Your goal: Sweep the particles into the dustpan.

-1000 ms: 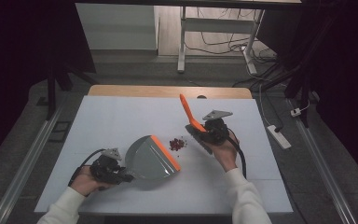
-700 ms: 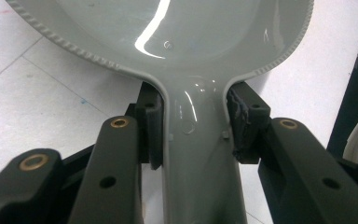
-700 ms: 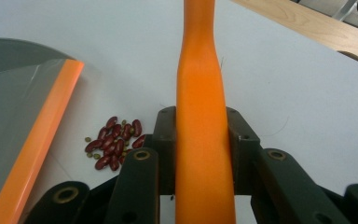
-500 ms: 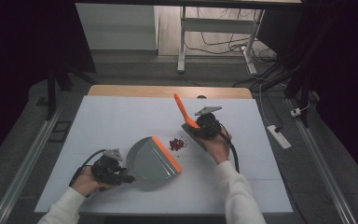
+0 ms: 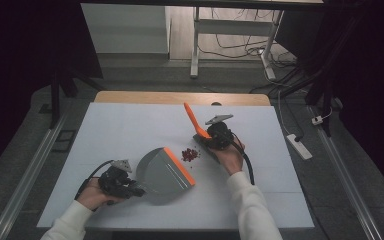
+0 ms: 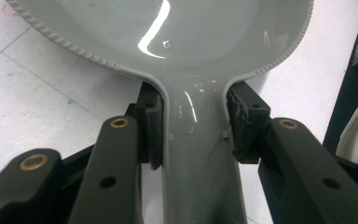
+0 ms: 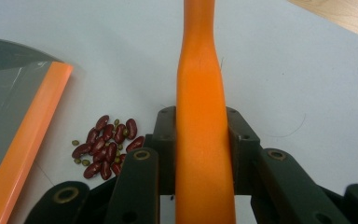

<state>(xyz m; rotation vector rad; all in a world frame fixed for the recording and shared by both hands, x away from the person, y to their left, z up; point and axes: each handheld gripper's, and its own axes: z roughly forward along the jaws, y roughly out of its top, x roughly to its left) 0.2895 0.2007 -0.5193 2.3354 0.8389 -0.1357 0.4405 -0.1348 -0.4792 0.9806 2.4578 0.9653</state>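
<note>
Both grippers are clenched: left gripper (image 5: 130, 186) on the dustpan (image 5: 166, 172) handle, right gripper (image 5: 211, 139) on the brush (image 5: 192, 116) handle. Since a sec ago the brush dropped closer to the beans (image 5: 190, 154) (pan unmoved), which lie just beside the pan's orange lip, so the sweep looks imminent.

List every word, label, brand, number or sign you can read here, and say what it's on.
None: no readable text in any view.
Dustpan: plain grey with an orange lip, no label.
Brush handle: plain orange, no print.
Table: plain white.
Left gripper and right gripper: black jaws, no markings.
</note>
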